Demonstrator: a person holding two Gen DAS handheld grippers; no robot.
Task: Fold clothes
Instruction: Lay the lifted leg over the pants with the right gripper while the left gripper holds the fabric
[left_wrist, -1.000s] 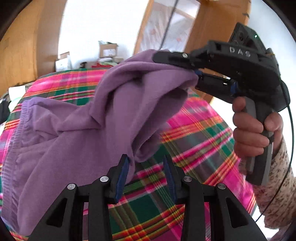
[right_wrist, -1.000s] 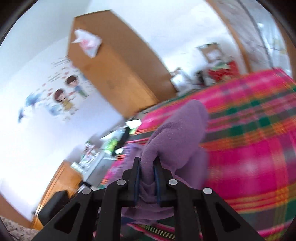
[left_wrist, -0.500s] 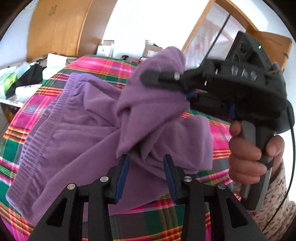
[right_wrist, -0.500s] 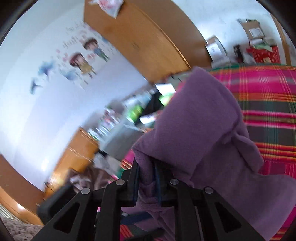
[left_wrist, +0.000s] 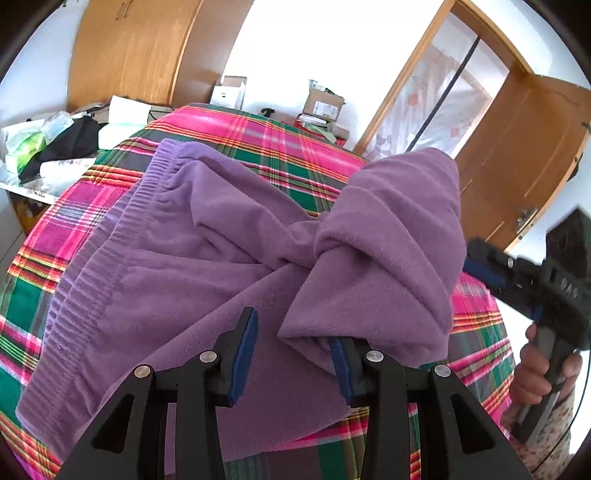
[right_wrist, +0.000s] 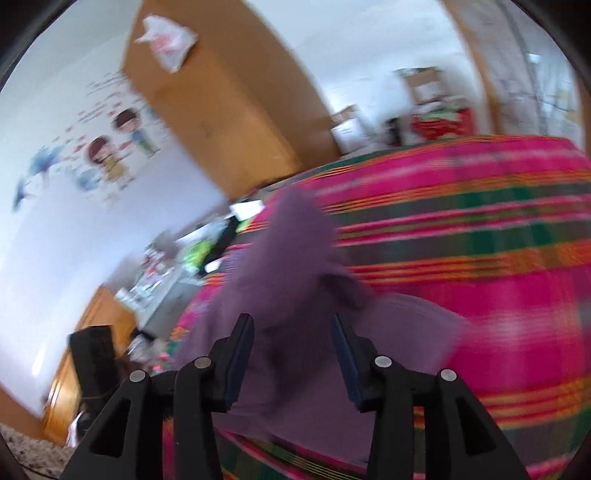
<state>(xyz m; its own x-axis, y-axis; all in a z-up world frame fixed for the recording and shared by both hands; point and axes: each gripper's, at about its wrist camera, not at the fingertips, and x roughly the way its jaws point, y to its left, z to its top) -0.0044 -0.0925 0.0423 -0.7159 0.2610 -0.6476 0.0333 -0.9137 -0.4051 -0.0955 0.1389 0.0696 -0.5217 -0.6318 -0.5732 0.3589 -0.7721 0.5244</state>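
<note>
Nearest the left wrist camera, the left hand-held gripper (left_wrist: 291, 350) has its blue-padded fingers apart. A bunched fold of the purple fleece garment (left_wrist: 177, 280) drapes over the right-hand finger, but nothing is pinched between the two. The garment looks like trousers or shorts: a ribbed elastic waistband (left_wrist: 92, 258) runs along its left edge, from low left up toward the far side of the bed. The rest spreads flat on the pink and green plaid bedspread (left_wrist: 266, 140), with one part twisted and heaped into a raised bundle (left_wrist: 399, 236) just ahead and to the right of the left hand-held gripper.

The right hand-held gripper (right_wrist: 291, 354) also stands with its fingers apart. In its own blurred view the purple cloth rises as a peak ahead of the gap, clamped by nothing. From the left view, this tool sits off to the right, clear of the bundle.

So the cloth lies forward of both tools, its long axis roughly along the waistband. The left one is nearer, already touching the fold. The next move likely calls for untwisting the bundle and laying it flat.

Beyond the bed stand a wooden wardrobe (left_wrist: 136, 51), cardboard boxes (left_wrist: 323, 105) and a wooden door (left_wrist: 517, 155).
</note>
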